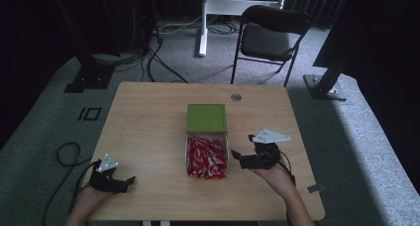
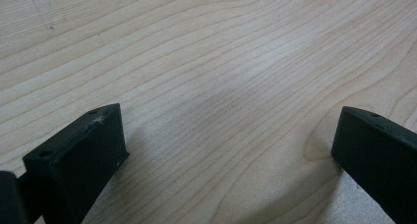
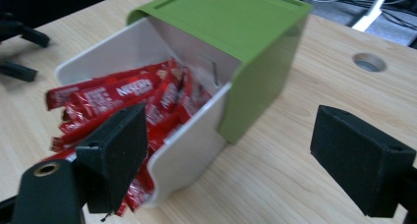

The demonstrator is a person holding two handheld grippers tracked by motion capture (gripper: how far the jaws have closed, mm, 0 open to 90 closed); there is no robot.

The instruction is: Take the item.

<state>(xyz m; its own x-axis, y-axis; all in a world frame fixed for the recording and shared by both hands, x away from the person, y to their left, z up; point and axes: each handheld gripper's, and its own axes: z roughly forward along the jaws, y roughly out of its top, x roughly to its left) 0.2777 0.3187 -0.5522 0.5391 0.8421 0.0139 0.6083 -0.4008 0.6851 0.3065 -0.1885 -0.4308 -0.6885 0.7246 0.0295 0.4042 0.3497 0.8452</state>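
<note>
- Table (image 1: 148, 137): light wood-grain top, rectangular, with a round cable grommet (image 1: 236, 97) near its far edge. It stands on grey carpet.
- Folding chair (image 1: 270, 35): black, beyond the table's far right corner, well apart from it.
- Drawer box (image 1: 206, 118): green shell at mid-table, its white drawer (image 3: 189, 150) pulled out toward the person's side. In the right gripper view the drawer's near corner is rounded and the shell sits over its far end.
- Sachet sticks (image 1: 206, 157): red, Nescafé-branded, heaped loosely in the open drawer; several poke above its rim.
- Right gripper (image 1: 242, 155): held in the person's right hand (image 1: 277, 176), just beside the drawer's right wall, jaws spread wide with nothing between them. Its own view has one jaw in front of the drawer, the other over bare wood.
- Left gripper (image 1: 126, 182): held at the table's near left corner, well apart from the box, jaws wide apart and empty over bare wood.
</note>
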